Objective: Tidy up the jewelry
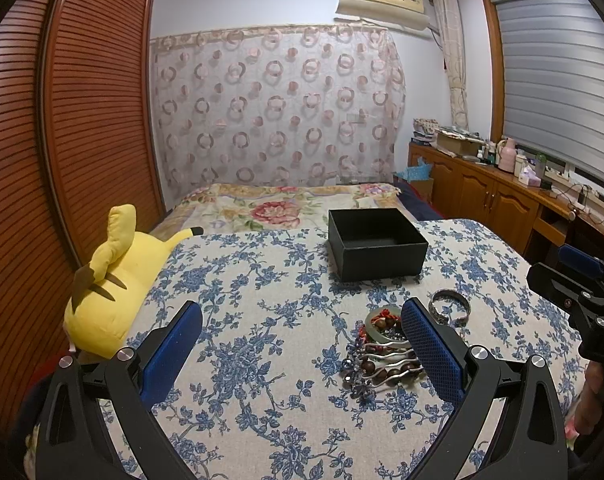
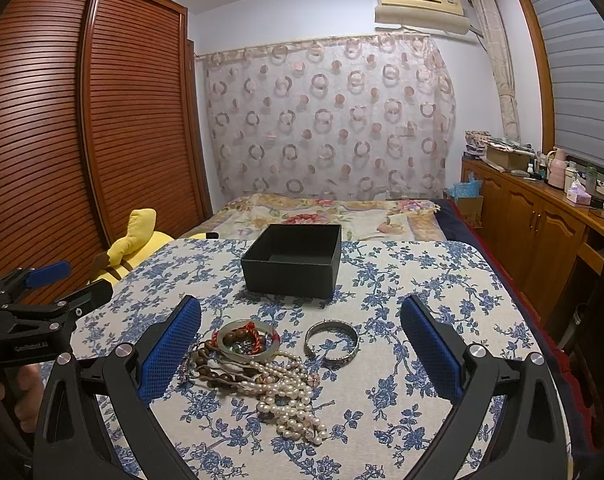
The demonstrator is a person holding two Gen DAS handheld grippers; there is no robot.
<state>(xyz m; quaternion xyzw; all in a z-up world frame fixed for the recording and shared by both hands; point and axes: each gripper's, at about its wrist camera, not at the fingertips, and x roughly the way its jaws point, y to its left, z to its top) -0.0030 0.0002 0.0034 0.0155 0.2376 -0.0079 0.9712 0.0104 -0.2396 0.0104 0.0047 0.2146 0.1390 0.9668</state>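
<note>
A black open box (image 2: 292, 264) stands on the blue-flowered tablecloth (image 2: 422, 280), also in the left wrist view (image 1: 376, 244). In front of it lies a heap of jewelry: a pale jade bangle with red cord (image 2: 248, 338), brown wooden beads (image 2: 218, 374), a pearl necklace (image 2: 290, 396) and a silver bangle (image 2: 332, 344). The heap (image 1: 382, 354) and silver bangle (image 1: 449, 306) show in the left wrist view. My right gripper (image 2: 301, 350) is open, just above the heap. My left gripper (image 1: 302, 354) is open and empty, left of the heap.
A yellow plush toy (image 1: 114, 292) lies at the table's left edge. A bed with a floral cover (image 2: 326, 214) lies behind the table. A slatted wooden wardrobe (image 2: 102, 120) is on the left, wooden cabinets (image 2: 542, 232) on the right.
</note>
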